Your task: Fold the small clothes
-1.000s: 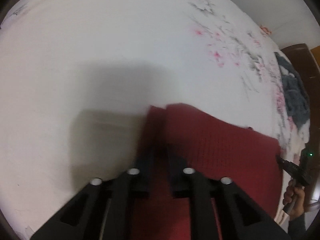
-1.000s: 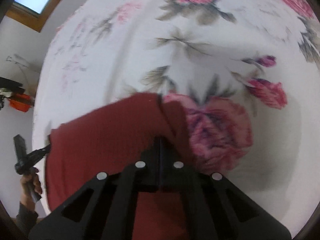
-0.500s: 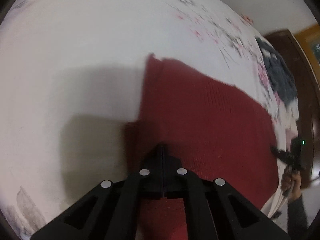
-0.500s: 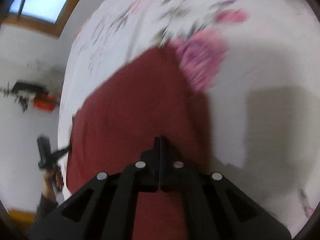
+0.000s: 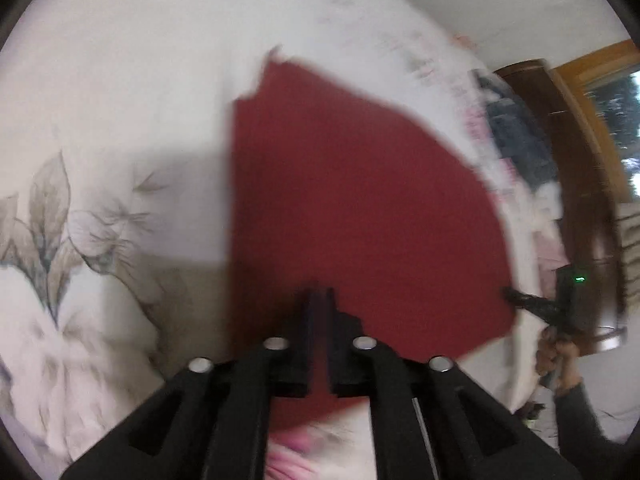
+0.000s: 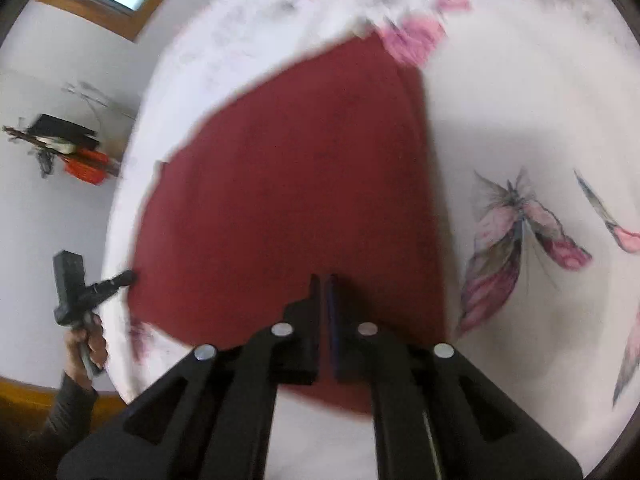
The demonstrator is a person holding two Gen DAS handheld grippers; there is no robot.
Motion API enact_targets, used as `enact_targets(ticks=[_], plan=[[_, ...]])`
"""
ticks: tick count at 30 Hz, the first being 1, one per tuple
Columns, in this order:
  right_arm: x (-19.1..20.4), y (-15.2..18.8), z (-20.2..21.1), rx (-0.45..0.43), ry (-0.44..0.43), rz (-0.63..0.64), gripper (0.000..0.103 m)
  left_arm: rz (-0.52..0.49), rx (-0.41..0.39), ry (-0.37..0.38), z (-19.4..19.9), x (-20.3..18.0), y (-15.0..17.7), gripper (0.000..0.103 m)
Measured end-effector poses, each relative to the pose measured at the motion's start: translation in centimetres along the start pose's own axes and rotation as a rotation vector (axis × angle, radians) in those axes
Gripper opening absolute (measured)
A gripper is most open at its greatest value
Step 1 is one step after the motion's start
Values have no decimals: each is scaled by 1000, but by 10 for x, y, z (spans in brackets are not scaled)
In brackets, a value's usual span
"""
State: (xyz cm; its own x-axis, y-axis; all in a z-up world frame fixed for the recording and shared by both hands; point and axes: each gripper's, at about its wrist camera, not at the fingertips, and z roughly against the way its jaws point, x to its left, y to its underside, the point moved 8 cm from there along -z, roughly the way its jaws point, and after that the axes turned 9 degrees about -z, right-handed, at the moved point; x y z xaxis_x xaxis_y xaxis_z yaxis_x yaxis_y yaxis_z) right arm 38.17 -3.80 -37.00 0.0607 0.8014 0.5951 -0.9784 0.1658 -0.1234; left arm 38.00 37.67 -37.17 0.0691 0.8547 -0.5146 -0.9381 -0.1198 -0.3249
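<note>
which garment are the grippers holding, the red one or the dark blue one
The red cloth: both the left gripper and right gripper pinch it; the dark blue garment lies untouched.

Motion blur smears both views. My left hand-held gripper [image 5: 318,312] hides the near edge of the red cloth [image 5: 360,208]; can't see the pinch itself. Dark clothes pile [image 5: 516,136] by the bed's [image 5: 120,80] far side too blurred to identify. My sleeve [image 6: 68,412] runs off frame.

Soft daylight, motion blur, fisheye warping
</note>
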Motion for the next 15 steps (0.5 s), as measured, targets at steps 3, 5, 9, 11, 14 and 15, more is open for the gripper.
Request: enact_targets(ticks=[3,5,9,11,14,15], plan=[[44,36,-5,38,-58,101,4,-75,-9,145,0,-58,13,9],[56,60,-33,106,-70,123,4,-121,34,178,-21,-82,36,9],[45,69,-80,167,-26,62,0,-125,108,103,-68,-76,55,10],[29,63,-79,156,-28,8,0,-100,127,62,-83,-63,58,6],[2,55,-48,98,-36,-79,0,-29,107,66,-68,-40,57,6],[-15,54,-36,81,-32,-113,0,-7,103,70,-60,-33,61,6]])
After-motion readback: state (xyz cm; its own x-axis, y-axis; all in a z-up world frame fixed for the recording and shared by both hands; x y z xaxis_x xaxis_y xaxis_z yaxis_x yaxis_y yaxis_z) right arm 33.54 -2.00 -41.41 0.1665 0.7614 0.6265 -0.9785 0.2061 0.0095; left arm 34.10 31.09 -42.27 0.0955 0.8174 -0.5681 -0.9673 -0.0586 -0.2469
